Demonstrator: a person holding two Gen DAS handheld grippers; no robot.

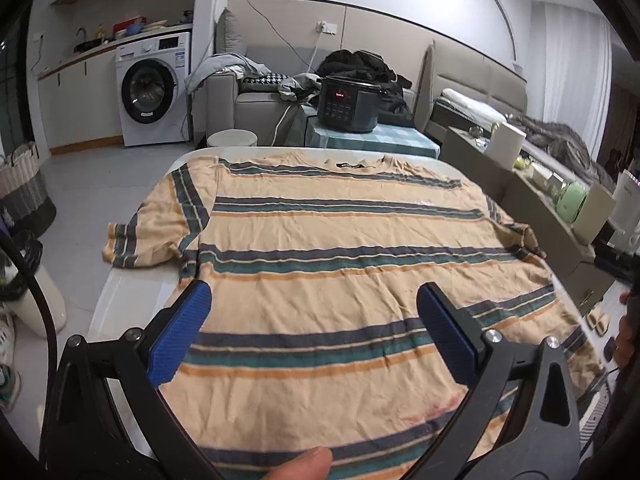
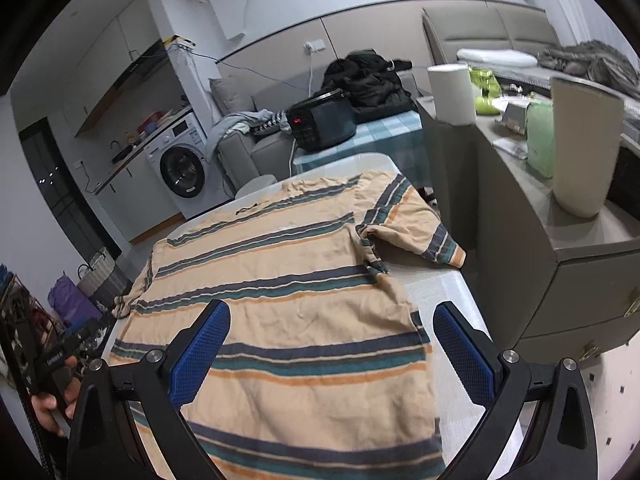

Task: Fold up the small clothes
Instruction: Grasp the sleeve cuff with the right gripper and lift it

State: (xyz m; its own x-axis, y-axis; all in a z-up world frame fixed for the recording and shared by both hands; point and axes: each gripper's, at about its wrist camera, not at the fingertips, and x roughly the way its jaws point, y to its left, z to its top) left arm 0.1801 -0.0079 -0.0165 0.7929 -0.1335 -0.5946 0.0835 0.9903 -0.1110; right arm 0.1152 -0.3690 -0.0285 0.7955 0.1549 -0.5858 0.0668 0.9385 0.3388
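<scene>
A peach T-shirt with dark blue, green and orange stripes (image 1: 328, 240) lies spread flat on a white table (image 1: 132, 296), collar at the far end. My left gripper (image 1: 314, 296) hovers open above the shirt's lower middle, nothing between its blue pads. In the right wrist view the same shirt (image 2: 288, 280) fills the white table (image 2: 452, 292), its right sleeve (image 2: 416, 224) draped toward the table edge. My right gripper (image 2: 332, 316) is open above the shirt's lower right side, holding nothing. A thumb (image 1: 300, 464) shows at the bottom of the left view.
A black cooker (image 1: 348, 104) sits on a checked cloth beyond the table. A grey cabinet (image 2: 560, 240) with cups and jars stands close on the right. A washing machine (image 1: 154, 88), sofa with clothes (image 1: 248, 80) and woven basket (image 1: 20, 176) stand further off.
</scene>
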